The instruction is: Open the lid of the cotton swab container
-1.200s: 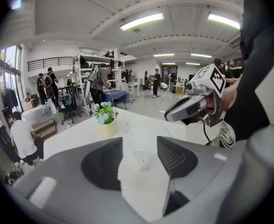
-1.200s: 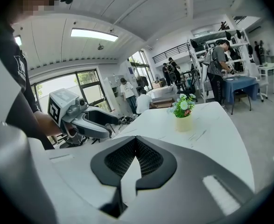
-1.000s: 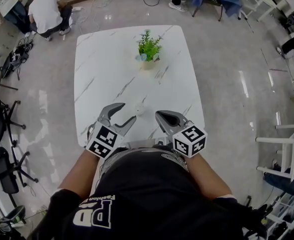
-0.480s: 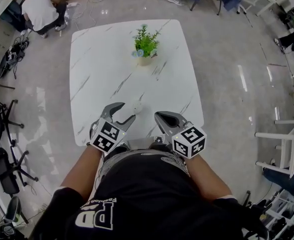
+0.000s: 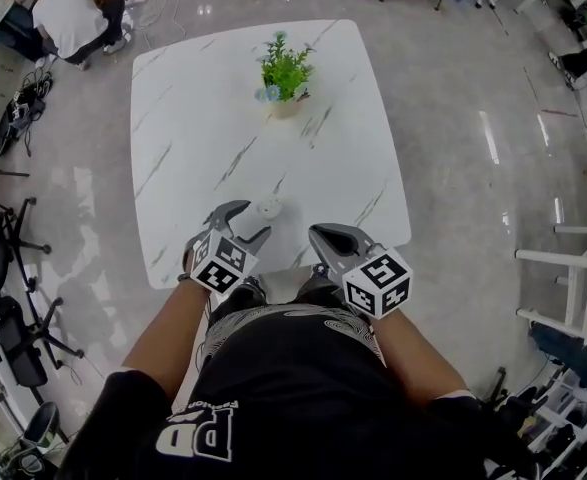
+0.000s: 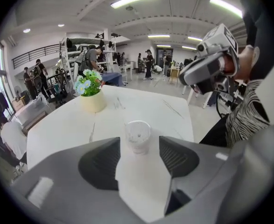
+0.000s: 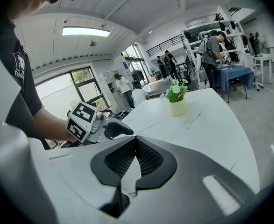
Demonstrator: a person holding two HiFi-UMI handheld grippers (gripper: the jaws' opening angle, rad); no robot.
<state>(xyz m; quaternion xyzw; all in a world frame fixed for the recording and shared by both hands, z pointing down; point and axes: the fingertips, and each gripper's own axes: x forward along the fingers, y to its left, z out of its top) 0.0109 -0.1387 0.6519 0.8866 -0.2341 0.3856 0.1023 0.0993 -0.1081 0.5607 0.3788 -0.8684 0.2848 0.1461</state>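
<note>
Fingers [image 6: 99, 164] of left gripper [image 5: 256, 220] have just spread wide and sunk toward the cotton swab container [image 6: 138, 135], lower centre on the table [image 5: 193, 108], still untouched; right gripper [image 5: 315, 231] fingers together; I reckon bracing comes next.

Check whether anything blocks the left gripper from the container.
Nothing visible does. The left gripper has just been opening its jaws, which are empty; the container stands on the bare table just beyond them.
</note>
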